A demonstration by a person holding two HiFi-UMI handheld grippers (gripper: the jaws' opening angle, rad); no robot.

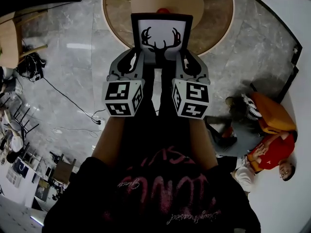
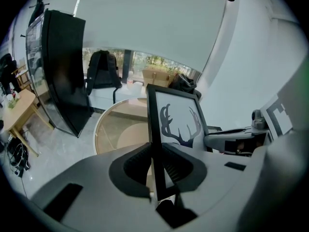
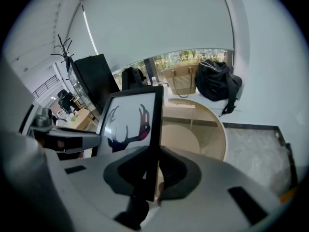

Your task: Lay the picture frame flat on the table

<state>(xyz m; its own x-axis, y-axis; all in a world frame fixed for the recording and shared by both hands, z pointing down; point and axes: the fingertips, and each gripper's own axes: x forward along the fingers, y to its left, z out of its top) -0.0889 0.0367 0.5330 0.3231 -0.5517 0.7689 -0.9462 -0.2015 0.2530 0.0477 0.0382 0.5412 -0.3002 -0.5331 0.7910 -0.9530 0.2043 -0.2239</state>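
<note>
A black picture frame (image 1: pixel 162 35) with a white print of deer antlers is held upright in the air over a round glass-topped table (image 1: pixel 218 13). My left gripper (image 1: pixel 133 58) is shut on its lower left edge and my right gripper (image 1: pixel 187 58) on its lower right edge. In the left gripper view the frame (image 2: pixel 176 122) stands edge-on between the dark pads (image 2: pixel 133 166), with the right gripper (image 2: pixel 231 141) beyond it. In the right gripper view the frame (image 3: pixel 130 122) is pinched the same way, with the left gripper (image 3: pixel 63 139) past it.
A small red thing (image 1: pixel 163 10) shows just behind the frame's top. A person in a red top (image 1: pixel 272 152) sits on the floor at the right. Cables (image 1: pixel 73 103) run across the grey floor at the left. A black bag (image 3: pixel 217 83) and a dark panel (image 2: pixel 63 81) stand beyond the table.
</note>
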